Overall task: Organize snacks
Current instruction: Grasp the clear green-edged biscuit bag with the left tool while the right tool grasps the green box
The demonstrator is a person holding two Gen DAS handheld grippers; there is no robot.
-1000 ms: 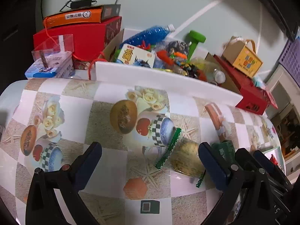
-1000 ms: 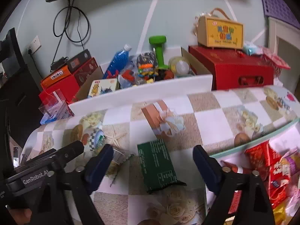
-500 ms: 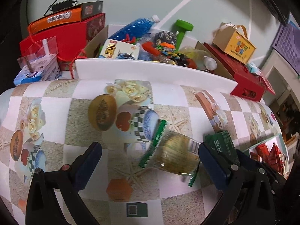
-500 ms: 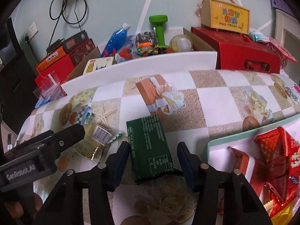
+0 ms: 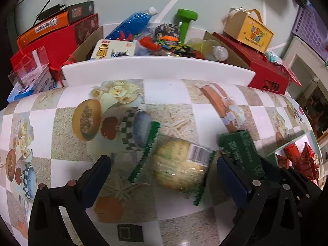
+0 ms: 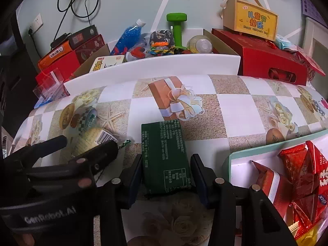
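Pickup step: right tool (image 6: 166,176) closing onto flat dark-green foil snack packet (image 6: 165,153), lift toward tray (image 6: 266,148) at three o'clock next; left tool (image 5: 164,174) wide around clear-wrapped round pastry (image 5: 178,170).

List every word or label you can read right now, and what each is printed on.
"GenRobot.AI": body of the left gripper.
"儿童节快乐" and "Happy Children's Day": yellow gift box.
"nice": red snack packet in the tray.
Green packet: white print, too small to read.
Clear-wrapped snack: barcode only, digits blurred.
Orange box: characters unreadable.
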